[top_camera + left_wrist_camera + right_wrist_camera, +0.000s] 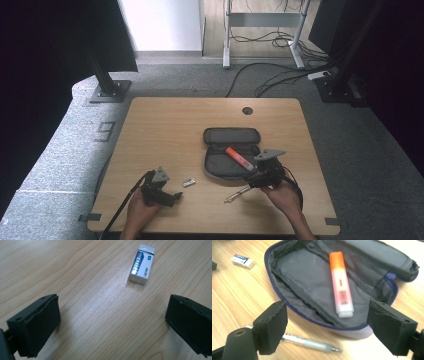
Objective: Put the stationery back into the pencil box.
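An open dark pencil case lies on the wooden table, right of centre, with an orange highlighter inside it. In the right gripper view the highlighter rests on the case lining. A silver pen lies on the wood just outside the zip, under my open right gripper. A small white eraser lies ahead of my open left gripper, apart from it. From above, the eraser sits between the left gripper and the pen. The right gripper hovers at the case's near edge.
A round cable hole sits near the table's far edge. Black stand bases and loose cables are on the carpet beyond the table. Bare wood stretches across the table's left and far parts.
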A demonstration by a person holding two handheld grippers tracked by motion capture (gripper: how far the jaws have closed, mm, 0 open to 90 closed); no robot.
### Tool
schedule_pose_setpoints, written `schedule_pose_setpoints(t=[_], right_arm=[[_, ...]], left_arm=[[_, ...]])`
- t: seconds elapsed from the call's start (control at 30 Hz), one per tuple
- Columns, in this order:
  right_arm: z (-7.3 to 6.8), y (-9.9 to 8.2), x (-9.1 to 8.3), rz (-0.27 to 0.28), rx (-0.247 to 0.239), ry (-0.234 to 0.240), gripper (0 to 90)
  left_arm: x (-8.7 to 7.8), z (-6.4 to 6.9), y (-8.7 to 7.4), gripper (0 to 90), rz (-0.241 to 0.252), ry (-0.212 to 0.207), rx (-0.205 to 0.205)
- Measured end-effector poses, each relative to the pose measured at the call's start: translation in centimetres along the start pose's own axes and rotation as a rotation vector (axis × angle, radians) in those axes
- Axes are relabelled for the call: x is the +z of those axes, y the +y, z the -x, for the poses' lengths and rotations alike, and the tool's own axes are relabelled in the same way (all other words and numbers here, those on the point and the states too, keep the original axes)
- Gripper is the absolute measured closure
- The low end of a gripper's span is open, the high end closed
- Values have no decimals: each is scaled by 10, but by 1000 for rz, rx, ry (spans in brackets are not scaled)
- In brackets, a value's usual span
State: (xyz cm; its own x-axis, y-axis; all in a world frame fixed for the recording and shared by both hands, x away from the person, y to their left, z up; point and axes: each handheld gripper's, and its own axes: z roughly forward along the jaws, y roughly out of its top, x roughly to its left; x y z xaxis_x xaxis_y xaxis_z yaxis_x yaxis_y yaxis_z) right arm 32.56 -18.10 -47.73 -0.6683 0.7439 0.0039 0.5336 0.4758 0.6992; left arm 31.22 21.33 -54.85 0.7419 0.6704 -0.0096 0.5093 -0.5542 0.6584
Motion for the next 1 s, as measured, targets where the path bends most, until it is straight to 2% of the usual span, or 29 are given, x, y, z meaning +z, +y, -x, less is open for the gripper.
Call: schedule_pose_setpoints(t=[0.13, 0.3, 0.47, 0.6, 1.0], right_arm=[[-5, -8, -1, 8, 1, 15, 249], [-10, -18, -3, 4, -6, 56, 395], [-15, -28, -3, -9, -25, 101, 458], [-19, -34, -1, -12, -45, 128, 467], [-30, -34, 18, -40, -105, 188, 395]], left_arm=[[0, 0, 0, 0, 0, 0, 0], [0, 0, 0, 0, 0, 0, 0], [0, 0, 0, 0, 1, -1, -1], [0, 0, 0, 0, 0, 0, 0], [0, 0, 0, 0, 0, 0, -1]])
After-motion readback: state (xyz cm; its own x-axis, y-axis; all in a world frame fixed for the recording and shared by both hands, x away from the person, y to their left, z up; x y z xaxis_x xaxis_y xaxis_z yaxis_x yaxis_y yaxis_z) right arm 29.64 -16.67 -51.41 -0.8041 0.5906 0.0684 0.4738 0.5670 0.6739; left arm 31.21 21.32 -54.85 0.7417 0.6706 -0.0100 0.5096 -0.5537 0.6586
